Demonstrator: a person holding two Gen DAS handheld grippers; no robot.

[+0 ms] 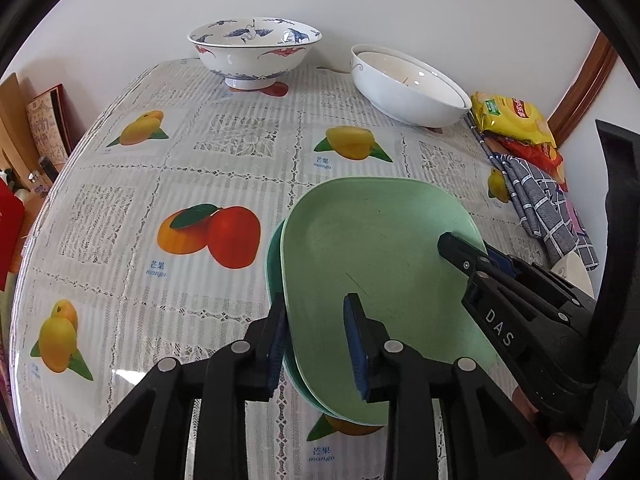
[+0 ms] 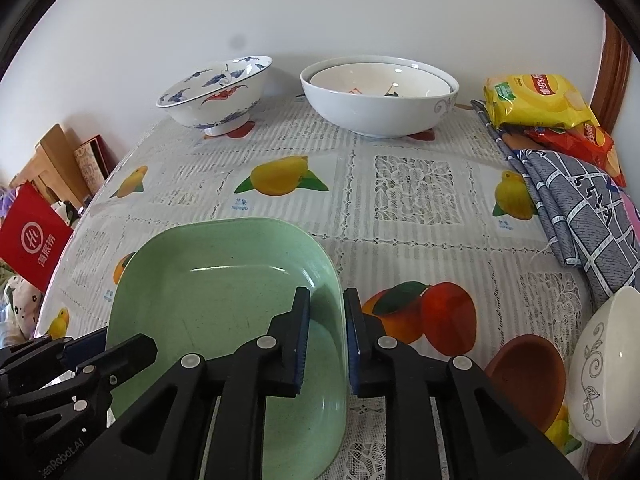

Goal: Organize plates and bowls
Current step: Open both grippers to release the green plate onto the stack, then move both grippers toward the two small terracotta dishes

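The left gripper (image 1: 316, 344) straddled the left rim of the light green plate (image 1: 376, 264), its blue pads a little off the rim on either side, the grip released. That plate lay stacked on a darker green plate (image 1: 274, 264) whose edge peeped out on the left. The right gripper (image 2: 326, 340) sat astride the opposite rim, jaws slightly parted and not pressing, so it too had let go. Its black body read "DAS" in the left wrist view; the left gripper's body, in the right wrist view, bore "enRobot.AI", the start cut off.

Beyond both grippers, at the far edge of the bench (image 1: 240, 152), stood a blue-and-red crane-patterned bowl (image 1: 254, 52), and to its right two nested white bowls (image 2: 380, 96). Right of the right gripper sat a brown bowl (image 2: 528, 380) just beside a white bowl with a grey scroll pattern (image 2: 608, 364). Further off on that side lay a grey checked cloth (image 2: 576, 208), a yellow chip bag (image 2: 536, 100) and a red chip bag (image 2: 576, 140), their lettering too small to read.

The tablecloth showed mangoes captioned "mango" beneath Chinese characters. Off the bench, left of the grippers, a red bag (image 2: 34, 236) carried a white round logo and Chinese writing.
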